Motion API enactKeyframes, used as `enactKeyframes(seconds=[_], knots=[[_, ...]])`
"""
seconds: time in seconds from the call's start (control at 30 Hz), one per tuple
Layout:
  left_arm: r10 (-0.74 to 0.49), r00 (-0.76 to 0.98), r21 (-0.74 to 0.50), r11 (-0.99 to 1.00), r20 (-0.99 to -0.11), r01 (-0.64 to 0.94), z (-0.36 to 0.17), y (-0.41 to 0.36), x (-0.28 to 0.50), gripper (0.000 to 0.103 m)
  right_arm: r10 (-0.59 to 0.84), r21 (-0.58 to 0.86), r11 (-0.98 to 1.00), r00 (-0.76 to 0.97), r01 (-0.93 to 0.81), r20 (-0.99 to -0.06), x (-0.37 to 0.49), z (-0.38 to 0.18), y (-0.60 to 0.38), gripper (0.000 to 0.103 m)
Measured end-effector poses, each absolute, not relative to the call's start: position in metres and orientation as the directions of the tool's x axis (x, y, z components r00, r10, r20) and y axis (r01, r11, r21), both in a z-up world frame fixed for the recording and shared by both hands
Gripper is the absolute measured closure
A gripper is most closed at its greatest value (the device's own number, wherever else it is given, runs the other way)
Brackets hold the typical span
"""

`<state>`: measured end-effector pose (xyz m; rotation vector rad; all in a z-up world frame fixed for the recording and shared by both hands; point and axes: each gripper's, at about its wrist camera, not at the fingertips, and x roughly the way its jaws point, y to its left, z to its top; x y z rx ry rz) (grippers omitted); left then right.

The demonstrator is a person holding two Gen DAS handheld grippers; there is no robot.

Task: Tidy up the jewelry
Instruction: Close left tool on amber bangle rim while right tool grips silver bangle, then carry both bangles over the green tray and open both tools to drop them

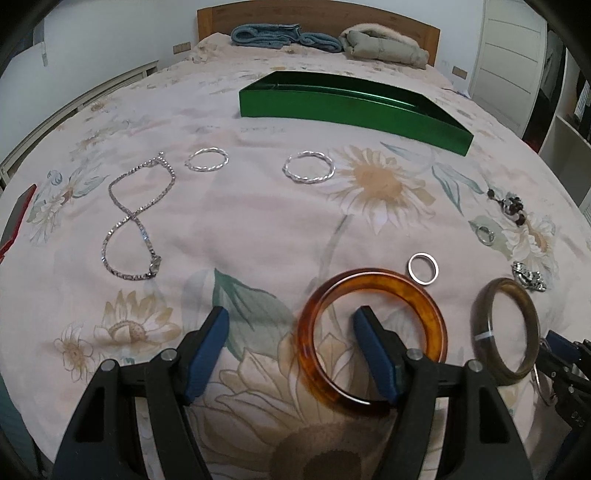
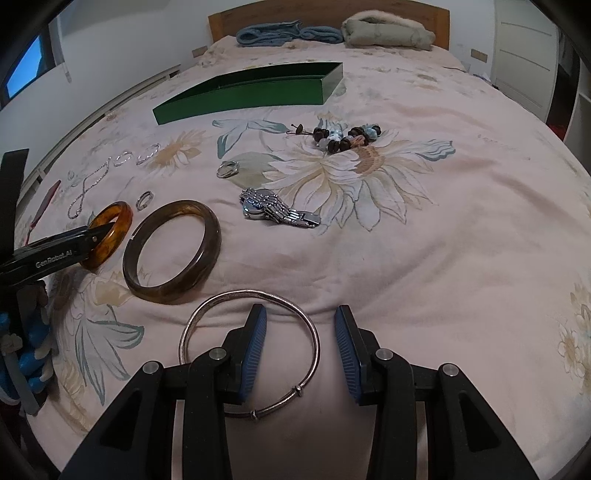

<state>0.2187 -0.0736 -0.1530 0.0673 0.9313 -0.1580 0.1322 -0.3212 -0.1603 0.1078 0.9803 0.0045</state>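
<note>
My left gripper [image 1: 291, 325] is open; its right finger sits inside an amber bangle [image 1: 373, 338], which lies on the floral bedspread, also seen in the right wrist view [image 2: 110, 232]. My right gripper [image 2: 300, 321] is open; its left finger sits inside a thin silver bangle [image 2: 249, 350], the right finger outside it. A dark olive bangle [image 1: 506, 328] [image 2: 171, 251] lies between them. A green tray [image 1: 351, 110] [image 2: 251, 92] stands farther up the bed.
A silver chain [image 1: 136, 221], two twisted silver rings [image 1: 207, 160] [image 1: 308, 168], a plain ring [image 1: 423, 268], a watch [image 2: 277, 210], a bead bracelet [image 2: 343, 138] and a small ring [image 2: 228, 168] lie on the bedspread. Folded clothes [image 1: 288, 35] lie at the headboard.
</note>
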Motion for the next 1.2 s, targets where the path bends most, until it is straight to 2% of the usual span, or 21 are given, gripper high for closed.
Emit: enactKeyframes(seconds=[0.23, 0.33, 0.43, 0.5, 0.57, 0.77, 1.2], knots=[[-0.091, 0.591, 0.010, 0.986, -0.802, 0.165, -0.157, -0.077, 0.220, 0.037, 0.059, 0.097, 0.995, 0.557, 0.038, -0.828, 0.134, -0.163, -0.320, 0.064], [-0.098, 0.594, 0.012, 0.984, -0.798, 0.180, -0.155, -0.080, 0.217, 0.049, 0.061, 0.096, 0.995, 0.562, 0.033, -0.825, 0.134, -0.163, -0.320, 0.066], [-0.107, 0.593, 0.018, 0.979, -0.798, 0.201, -0.153, -0.083, 0.214, 0.064, 0.059, 0.090, 0.996, 0.568, 0.026, -0.821, 0.133, -0.162, -0.319, 0.074], [-0.113, 0.588, 0.019, 0.977, -0.801, 0.214, -0.151, -0.085, 0.213, 0.080, 0.057, 0.082, 0.997, 0.572, 0.017, -0.819, 0.132, -0.162, -0.316, 0.080], [-0.103, 0.590, 0.041, 0.974, -0.801, 0.225, -0.150, -0.087, 0.210, 0.089, 0.052, 0.071, 0.997, 0.575, 0.012, -0.817, 0.131, -0.161, -0.314, 0.086], [-0.071, 0.625, 0.100, 0.967, -0.778, 0.234, -0.136, -0.088, 0.194, 0.092, 0.038, 0.054, 0.999, 0.625, 0.006, -0.779, 0.121, -0.152, -0.311, 0.097], [-0.045, 0.721, 0.132, 0.973, -0.692, 0.188, -0.081, -0.059, 0.157, 0.094, -0.027, -0.032, 0.999, 0.769, 0.008, -0.638, 0.084, -0.089, -0.301, 0.099]])
